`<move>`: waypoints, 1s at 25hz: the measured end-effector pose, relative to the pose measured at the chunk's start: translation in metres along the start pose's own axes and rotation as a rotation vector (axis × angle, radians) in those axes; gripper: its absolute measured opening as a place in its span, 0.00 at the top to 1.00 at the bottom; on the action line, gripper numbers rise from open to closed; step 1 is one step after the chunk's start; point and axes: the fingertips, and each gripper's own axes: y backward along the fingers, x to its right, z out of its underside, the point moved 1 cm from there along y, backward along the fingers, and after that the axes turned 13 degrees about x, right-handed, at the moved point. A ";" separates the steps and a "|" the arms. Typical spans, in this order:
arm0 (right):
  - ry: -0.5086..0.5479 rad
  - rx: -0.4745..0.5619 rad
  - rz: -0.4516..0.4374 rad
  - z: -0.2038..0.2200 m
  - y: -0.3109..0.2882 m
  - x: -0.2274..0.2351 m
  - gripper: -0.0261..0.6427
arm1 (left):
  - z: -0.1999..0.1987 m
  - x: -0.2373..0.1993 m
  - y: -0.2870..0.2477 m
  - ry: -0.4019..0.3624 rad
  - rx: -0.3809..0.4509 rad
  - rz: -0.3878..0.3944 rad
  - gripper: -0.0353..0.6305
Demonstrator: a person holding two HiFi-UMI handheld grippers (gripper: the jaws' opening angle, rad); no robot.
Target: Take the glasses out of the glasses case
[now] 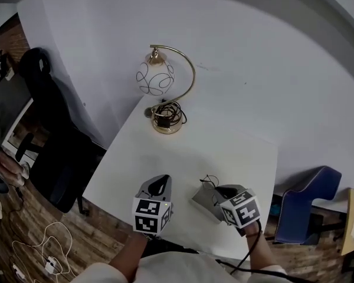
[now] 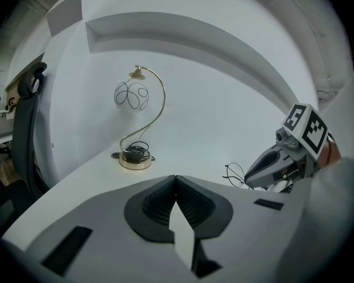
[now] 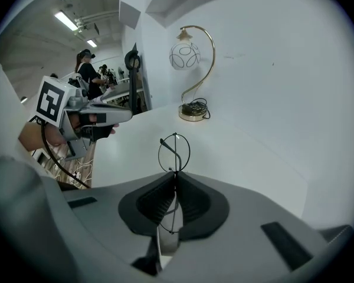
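Thin round wire glasses (image 3: 174, 152) stand edge-up in my right gripper (image 3: 175, 174), which is shut on the frame; one lens ring sticks out past the tips. In the head view the glasses (image 1: 209, 180) show just ahead of the right gripper (image 1: 207, 188), low over the white table (image 1: 165, 158) near its front edge. From the left gripper view they (image 2: 235, 174) hang in front of the right gripper (image 2: 251, 177). My left gripper (image 1: 159, 183) is shut with nothing between its jaws, a hand's width to the left. No glasses case can be made out in any view.
A brass gooseneck lamp (image 1: 165, 78) with a patterned glass globe stands at the table's far left corner, its cord coiled on the base (image 1: 166, 121). A black office chair (image 1: 53, 134) is left of the table, a blue chair (image 1: 307, 205) to the right. Cables lie on the floor (image 1: 41, 246).
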 end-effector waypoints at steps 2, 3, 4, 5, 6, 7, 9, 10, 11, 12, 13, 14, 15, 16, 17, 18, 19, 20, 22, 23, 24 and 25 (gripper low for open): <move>-0.021 0.042 0.025 -0.011 0.005 0.001 0.90 | -0.006 0.002 -0.004 -0.014 0.012 0.019 0.92; -0.030 0.063 0.042 -0.017 0.008 0.002 0.90 | -0.010 0.003 -0.006 -0.022 0.018 0.029 0.92; -0.036 0.084 0.061 -0.022 0.011 0.003 0.90 | -0.014 0.004 -0.008 -0.031 0.024 0.038 0.92; -0.042 0.104 0.082 -0.027 0.014 0.005 0.90 | -0.018 0.005 -0.010 -0.038 0.032 0.048 0.92; -0.048 0.124 0.103 -0.032 0.017 0.007 0.90 | -0.022 0.006 -0.012 -0.044 0.039 0.057 0.92; -0.056 0.144 0.124 -0.036 0.020 0.010 0.90 | -0.026 0.007 -0.015 -0.048 0.047 0.067 0.92; -0.072 0.181 0.167 -0.044 0.027 0.015 0.90 | -0.035 0.010 -0.019 -0.055 0.060 0.086 0.92; -0.080 0.198 0.189 -0.047 0.030 0.018 0.90 | -0.039 0.011 -0.021 -0.061 0.066 0.095 0.92; -0.089 0.214 0.210 -0.049 0.033 0.021 0.90 | -0.043 0.012 -0.023 -0.068 0.071 0.103 0.92; -0.099 0.230 0.231 -0.052 0.036 0.024 0.90 | -0.046 0.013 -0.025 -0.075 0.075 0.110 0.92; -0.110 0.247 0.250 -0.054 0.040 0.026 0.90 | -0.050 0.014 -0.027 -0.081 0.079 0.117 0.92; -0.122 0.265 0.269 -0.056 0.043 0.029 0.90 | -0.053 0.015 -0.030 -0.086 0.084 0.125 0.92; -0.136 0.284 0.288 -0.059 0.047 0.032 0.90 | -0.056 0.016 -0.032 -0.091 0.088 0.132 0.92; -0.150 0.304 0.308 -0.061 0.051 0.035 0.90 | -0.059 0.018 -0.034 -0.096 0.093 0.139 0.92; -0.166 0.324 0.328 -0.063 0.055 0.038 0.90 | -0.063 0.019 -0.037 -0.100 0.099 0.146 0.92; -0.182 0.346 0.348 -0.066 0.059 0.041 0.90 | -0.067 0.021 -0.040 -0.104 0.106 0.152 0.92; -0.199 0.368 0.367 -0.068 0.064 0.045 0.90 | -0.071 0.023 -0.042 -0.108 0.114 0.159 0.92; -0.215 0.388 0.386 -0.070 0.069 0.047 0.90 | -0.075 0.026 -0.045 -0.112 0.122 0.167 0.92; -0.237 0.422 0.419 -0.073 0.078 0.052 0.90 | -0.083 0.031 -0.050 -0.125 0.136 0.185 0.92; -0.244 0.436 0.436 -0.074 0.083 0.054 0.90 | -0.087 0.033 -0.053 -0.132 0.142 0.193 0.92; -0.251 0.451 0.452 -0.076 0.088 0.056 0.90 | -0.091 0.035 -0.055 -0.138 0.149 0.200 0.92; -0.259 0.466 0.467 -0.077 0.093 0.058 0.90 | -0.095 0.037 -0.057 -0.142 0.156 0.206 0.92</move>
